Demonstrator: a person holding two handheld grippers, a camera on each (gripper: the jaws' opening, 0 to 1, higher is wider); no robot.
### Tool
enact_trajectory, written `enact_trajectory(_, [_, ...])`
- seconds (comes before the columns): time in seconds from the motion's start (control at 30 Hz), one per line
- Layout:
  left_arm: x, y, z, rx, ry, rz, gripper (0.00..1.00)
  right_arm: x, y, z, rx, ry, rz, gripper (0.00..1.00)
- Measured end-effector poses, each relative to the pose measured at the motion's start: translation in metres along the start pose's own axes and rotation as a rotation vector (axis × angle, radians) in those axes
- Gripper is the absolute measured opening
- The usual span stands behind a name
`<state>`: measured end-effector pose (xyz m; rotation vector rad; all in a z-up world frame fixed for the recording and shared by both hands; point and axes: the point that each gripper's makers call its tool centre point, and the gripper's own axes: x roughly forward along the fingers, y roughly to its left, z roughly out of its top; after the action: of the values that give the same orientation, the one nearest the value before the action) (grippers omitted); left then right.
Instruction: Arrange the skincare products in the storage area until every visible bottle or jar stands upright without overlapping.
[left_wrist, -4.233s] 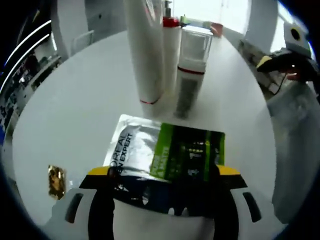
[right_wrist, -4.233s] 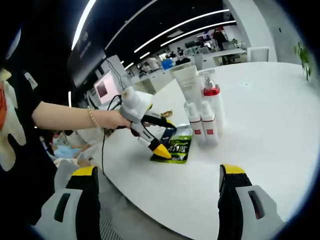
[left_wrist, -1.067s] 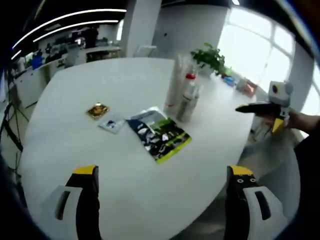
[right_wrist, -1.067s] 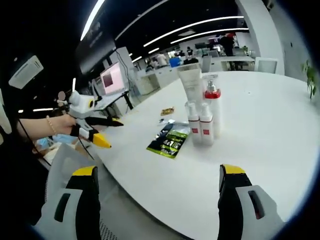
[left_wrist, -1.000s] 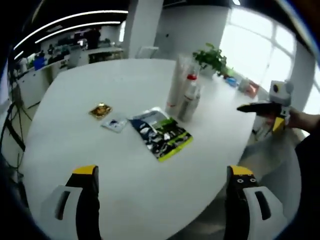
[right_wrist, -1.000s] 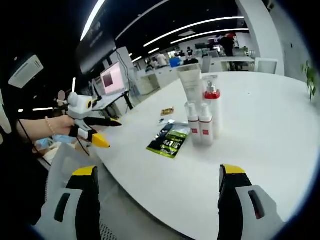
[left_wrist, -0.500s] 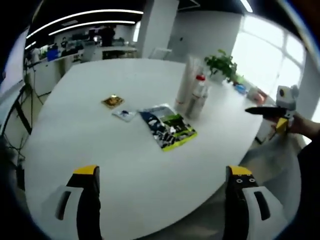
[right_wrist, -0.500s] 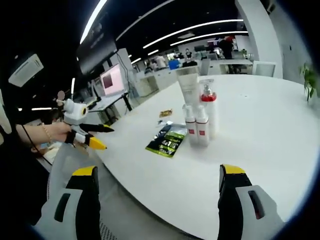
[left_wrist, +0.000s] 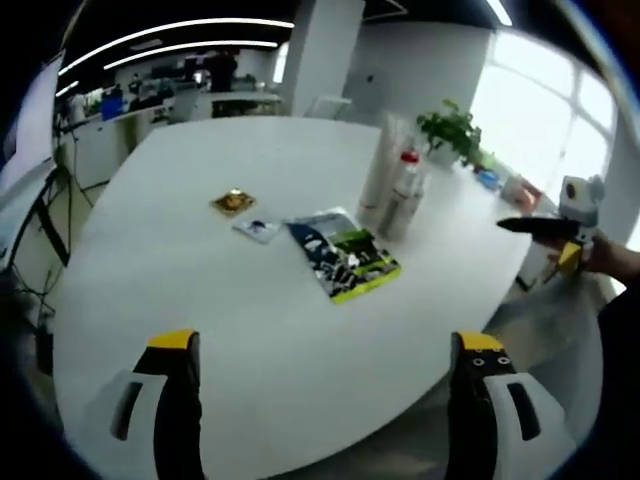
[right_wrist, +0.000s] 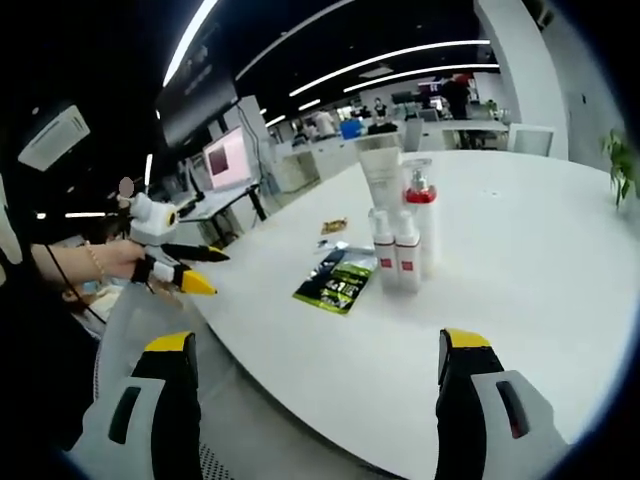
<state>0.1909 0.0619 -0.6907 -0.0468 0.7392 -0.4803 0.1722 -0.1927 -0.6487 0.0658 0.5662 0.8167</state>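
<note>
- Plainly, the cluster of upright skincare containers — a tall white tube (right_wrist: 381, 172), a red-collared pump bottle (right_wrist: 421, 222) and two small white bottles with red bands (right_wrist: 394, 252) — stands well ahead of the right gripper (right_wrist: 312, 405), a little right of centre between its jaws; from the left gripper (left_wrist: 320, 410) the same group (left_wrist: 393, 192) sits far ahead and to the right.
- The bottles touch or nearly touch, so, as I judge it, a careless reach among them could topple one into its neighbours.
- The flat black-and-green foil sachet (left_wrist: 345, 260) lies just before them, with a small pale packet (left_wrist: 258, 229) and a small gold packet (left_wrist: 232, 202) further left; dragging the sachet might nudge the small bottles.
- Both grippers hang off the counter edge, jaws spread wide, gripping nothing.
- The round white counter (left_wrist: 180, 300) is smooth and glossy, so things may slide.
- Beyond: an open office with ceiling light strips, a potted plant (left_wrist: 452, 128) and bright windows.
</note>
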Motion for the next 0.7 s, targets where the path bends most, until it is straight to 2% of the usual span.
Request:
enact_trajectory(0.13, [0.000,-0.001,0.005,-0.024,-0.004,0.010,0.96,0.002,0.002,-0.002,-0.009,0.012,0.007,0.99])
enact_trajectory(0.23, [0.002,0.007,0.007,-0.077,0.000,0.029,0.94,0.002,0.004,-0.003,-0.012,0.016,0.010,0.99])
enact_trajectory(0.37, [0.006,0.008,0.011,-0.092,0.007,0.041,0.93,0.002,0.005,-0.002,-0.005,0.013,0.010,0.99])
enact_trajectory(0.47, [0.010,0.006,0.010,-0.117,0.046,0.036,0.93,0.002,0.004,-0.003,-0.003,0.011,0.009,0.99])
enact_trajectory(0.7, [0.024,0.010,0.018,-0.151,0.067,0.049,0.93,0.002,0.003,-0.003,0.008,0.012,0.004,0.98])
